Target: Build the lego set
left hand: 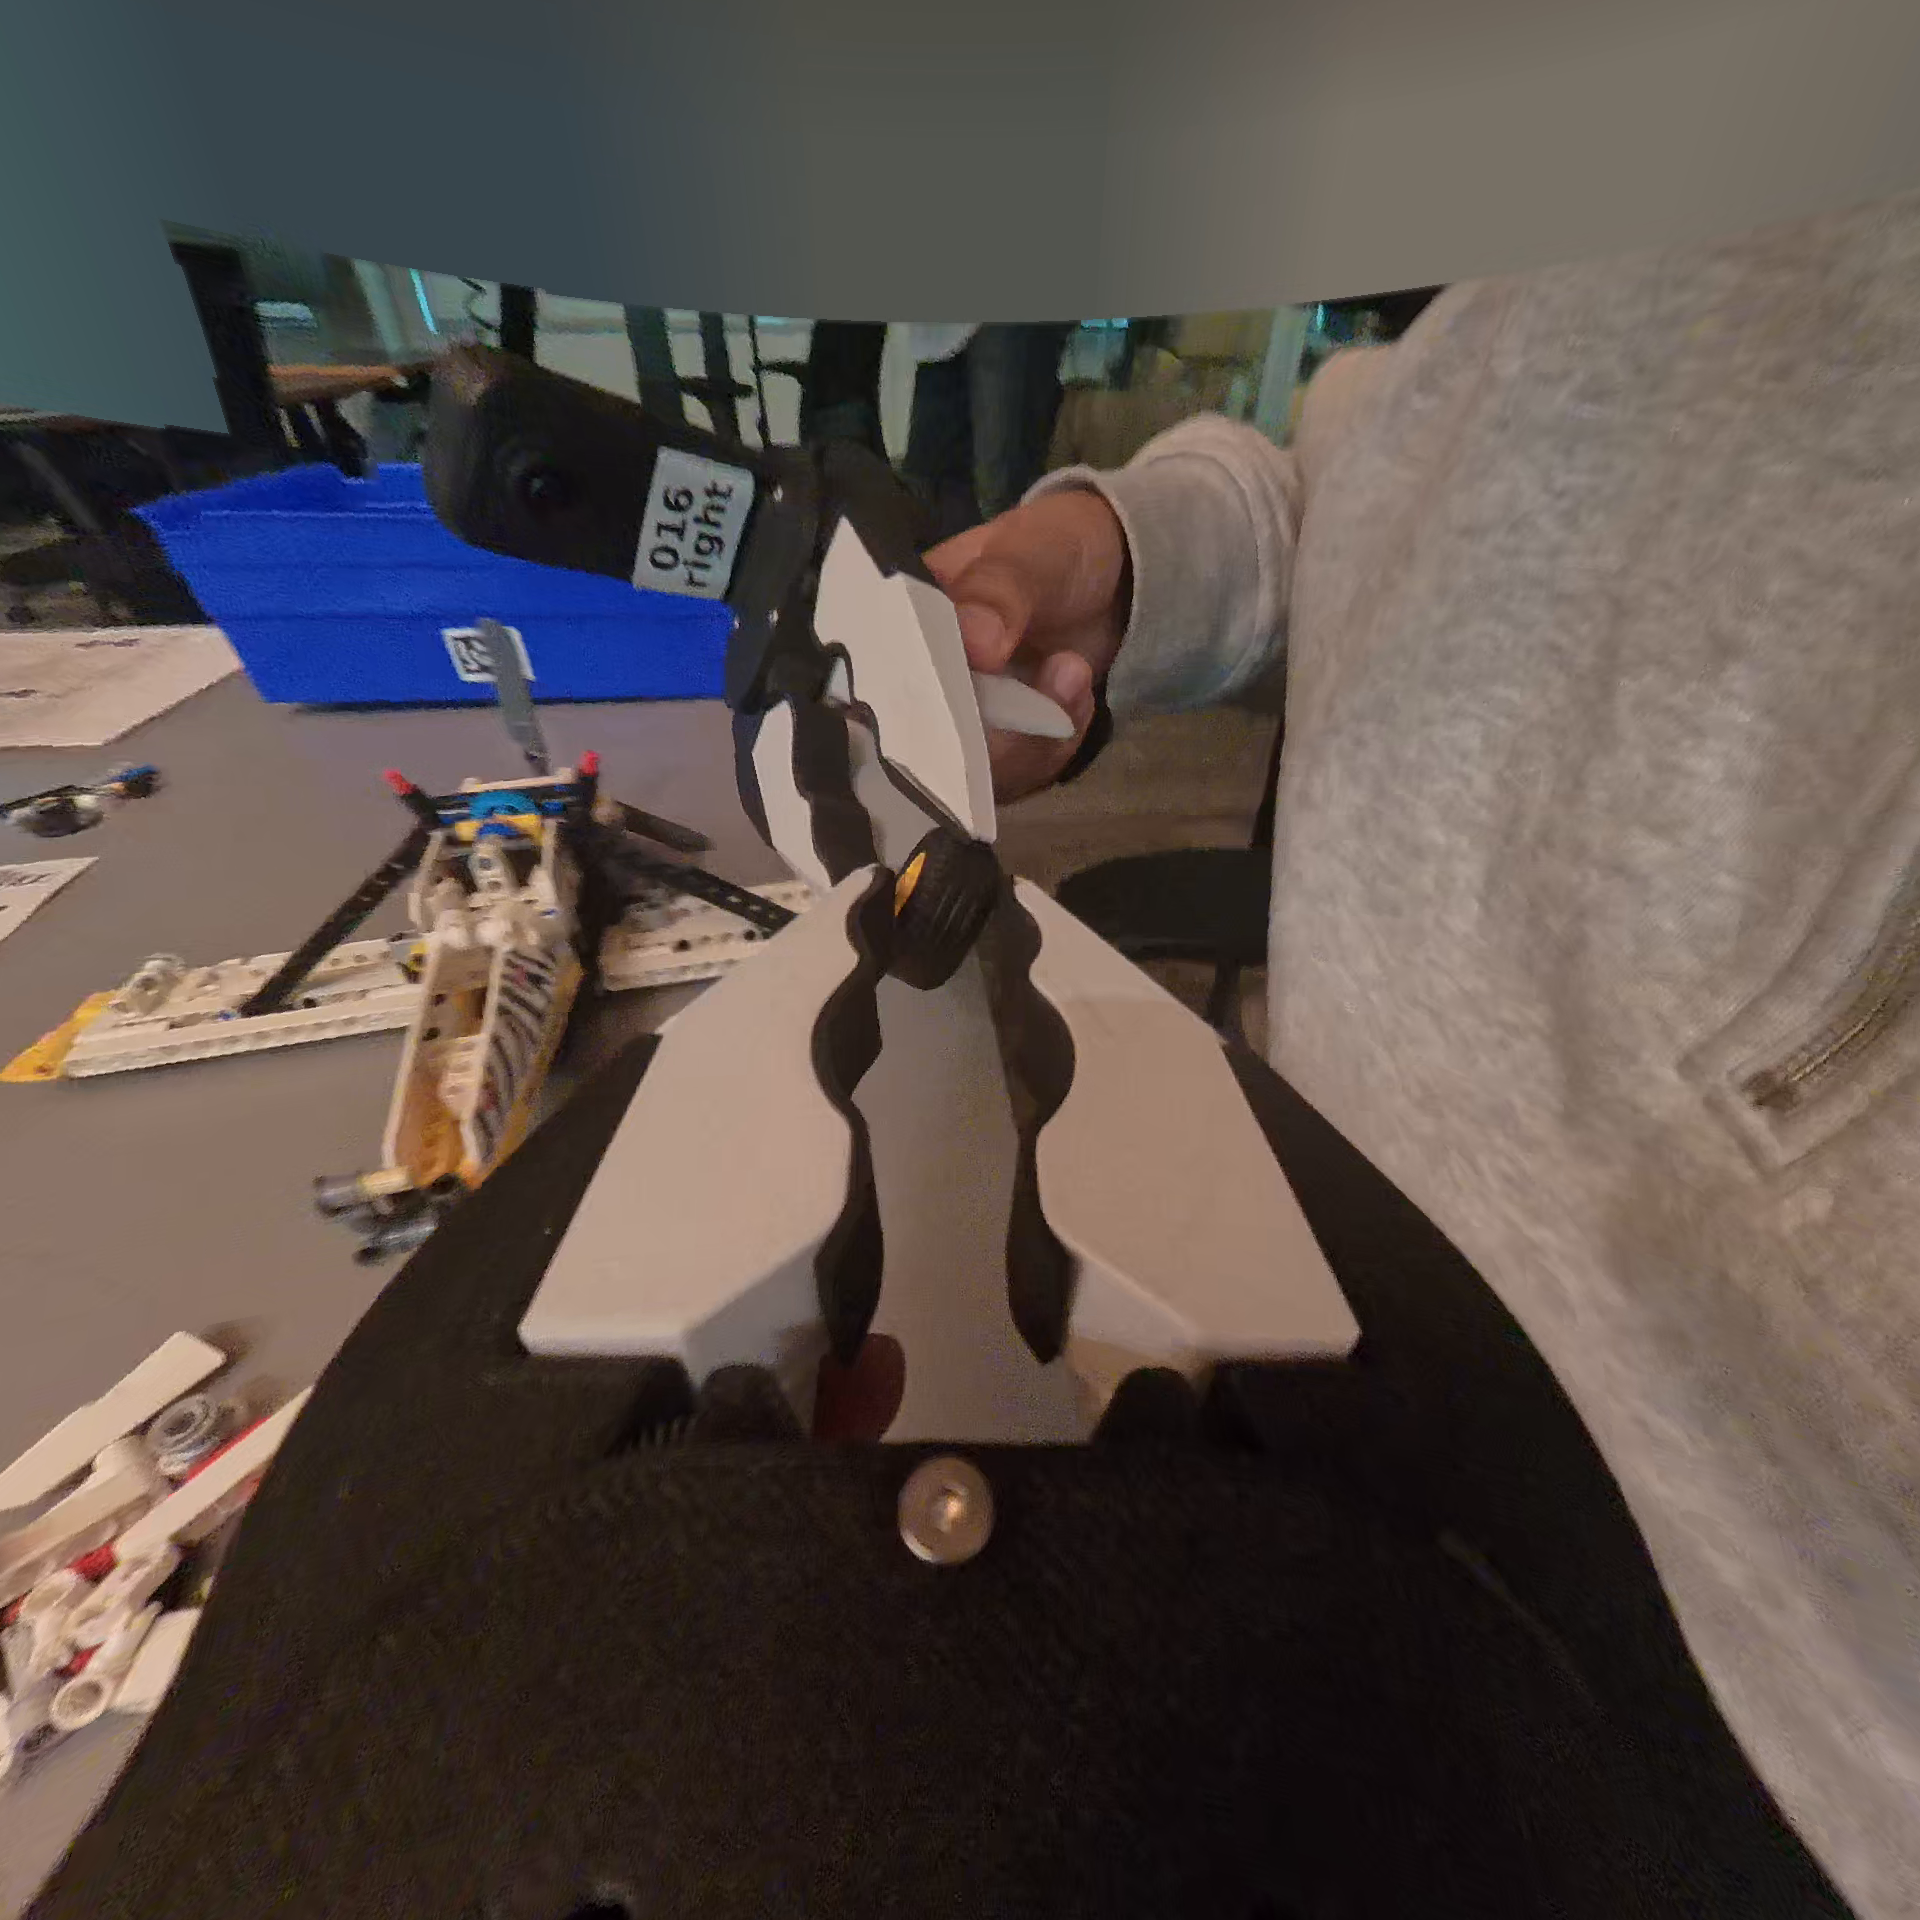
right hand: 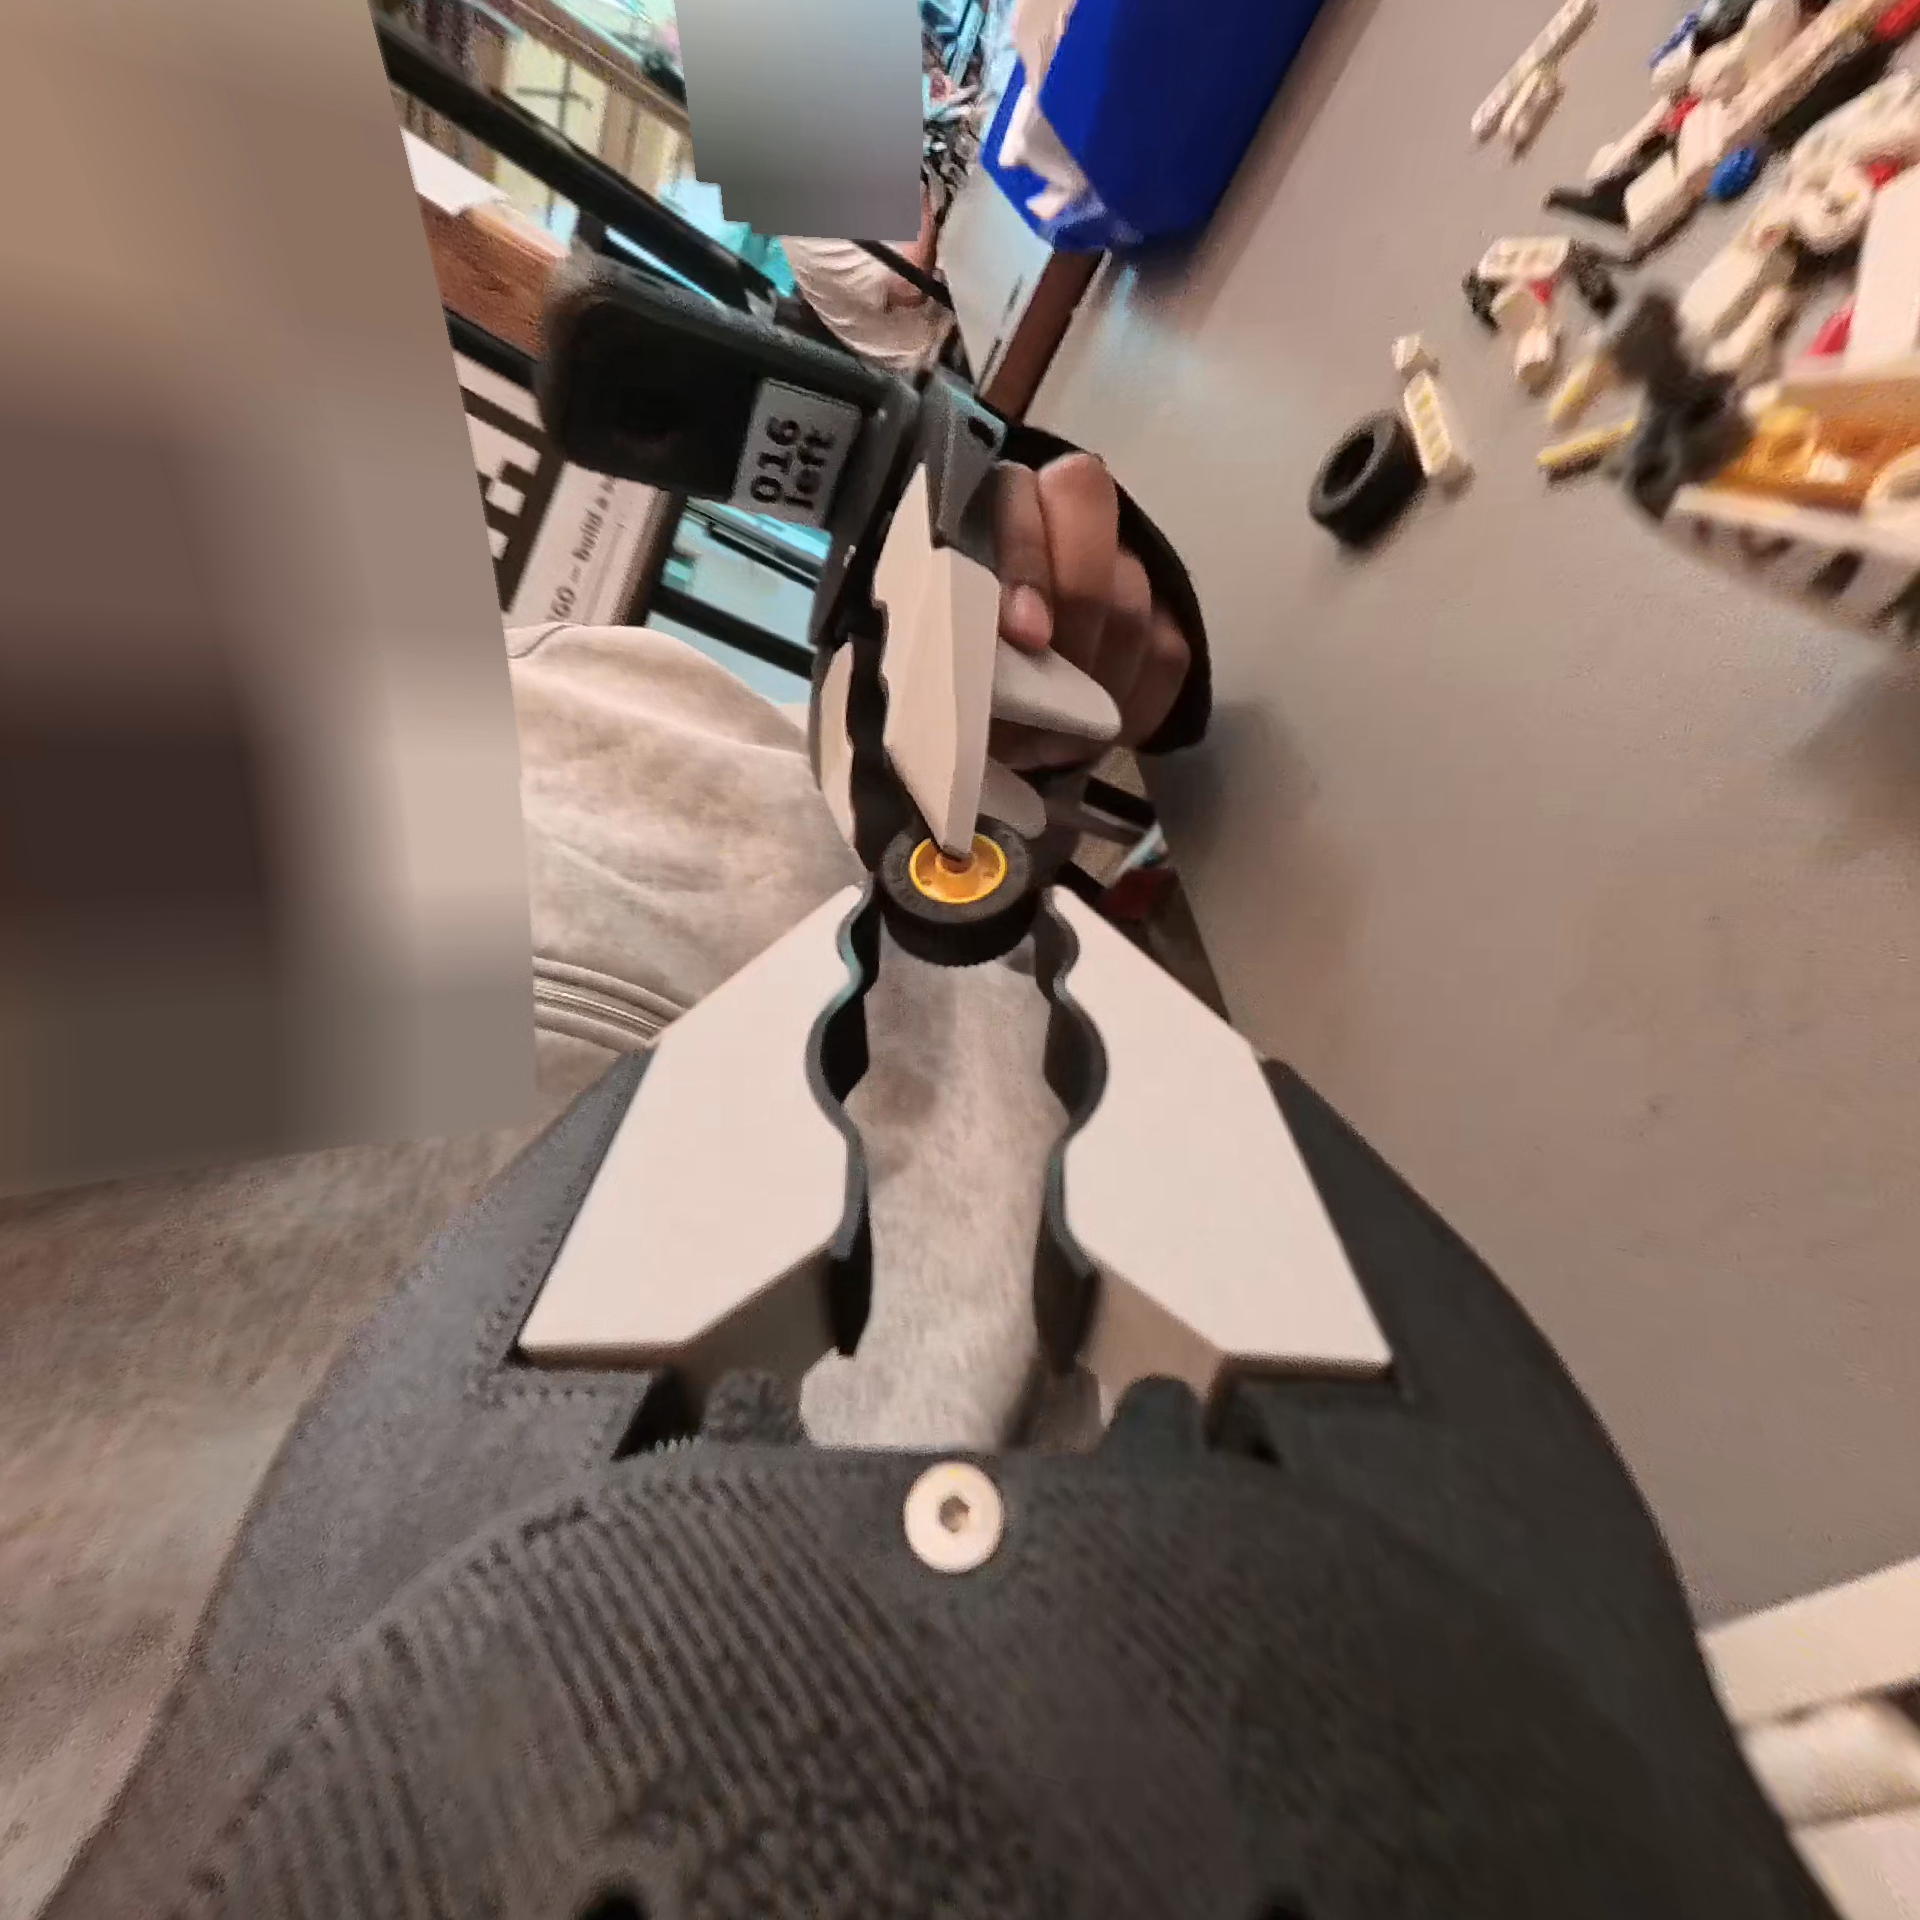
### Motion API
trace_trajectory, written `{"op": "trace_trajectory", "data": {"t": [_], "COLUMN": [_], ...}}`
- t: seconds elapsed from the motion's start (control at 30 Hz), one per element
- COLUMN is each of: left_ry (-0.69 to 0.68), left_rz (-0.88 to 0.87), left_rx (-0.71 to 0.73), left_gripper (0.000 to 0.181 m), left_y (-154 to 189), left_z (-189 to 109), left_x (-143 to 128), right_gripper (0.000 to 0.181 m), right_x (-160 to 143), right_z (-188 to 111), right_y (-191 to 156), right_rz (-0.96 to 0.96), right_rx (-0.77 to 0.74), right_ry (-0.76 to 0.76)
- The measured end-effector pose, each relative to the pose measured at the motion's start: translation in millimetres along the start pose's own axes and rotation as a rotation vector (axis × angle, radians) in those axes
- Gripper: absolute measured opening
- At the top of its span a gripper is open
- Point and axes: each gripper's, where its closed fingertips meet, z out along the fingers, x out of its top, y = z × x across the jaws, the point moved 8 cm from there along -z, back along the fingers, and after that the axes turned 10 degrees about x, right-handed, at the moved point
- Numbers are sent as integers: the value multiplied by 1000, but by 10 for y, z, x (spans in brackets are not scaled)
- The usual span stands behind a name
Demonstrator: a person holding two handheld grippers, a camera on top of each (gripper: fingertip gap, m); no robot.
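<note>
A small wheel [left hand: 940,914], a black tyre on a yellow hub, is held in the air above the table edge between both grippers. My left gripper [left hand: 940,896] is shut on it, one finger on the yellow hub face and the other on the back face. My right gripper [right hand: 954,912] is shut on the tyre tread of the same wheel [right hand: 956,871], whose hub faces the camera. In the right wrist view the left gripper [right hand: 951,844] comes down onto the hub centre. In the left wrist view the right gripper [left hand: 971,833] reaches the wheel from above.
A partly built white and yellow Lego aircraft [left hand: 488,966] lies on the grey table [left hand: 208,1195]. A blue bin [left hand: 416,582] stands behind it. Loose bricks [left hand: 94,1538] lie at the near left. A loose black tyre [right hand: 1361,483] and more pieces [right hand: 1662,260] lie on the table. A grey sleeve [left hand: 1558,831] is close on the right. Both grippers' tips are close together, under 4 cm apart.
</note>
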Motion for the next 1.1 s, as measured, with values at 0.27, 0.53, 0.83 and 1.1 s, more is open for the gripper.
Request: {"op": "trace_trajectory", "data": {"t": [0.27,0.53,0.83,1.1], "left_ry": [74,12,-58,-108], "left_rz": [-415,-476,-421,-451], "left_rx": [77,108,170,193], "left_gripper": [14,14,14,17], "left_y": [-700,-795,-766,-826], "left_z": [-132,-122,-111,-112], "left_x": [-71,-162,-204,-240], "right_gripper": [36,16,16,14], "right_x": [573,622,610,643], "right_z": [-30,150,145,116], "right_y": [74,209,271,322], "right_rz": [-430,-764,-792,-827], "right_rx": [-319,-561,-587,-606], "right_ry": [-173,-399,-450,-468]}}
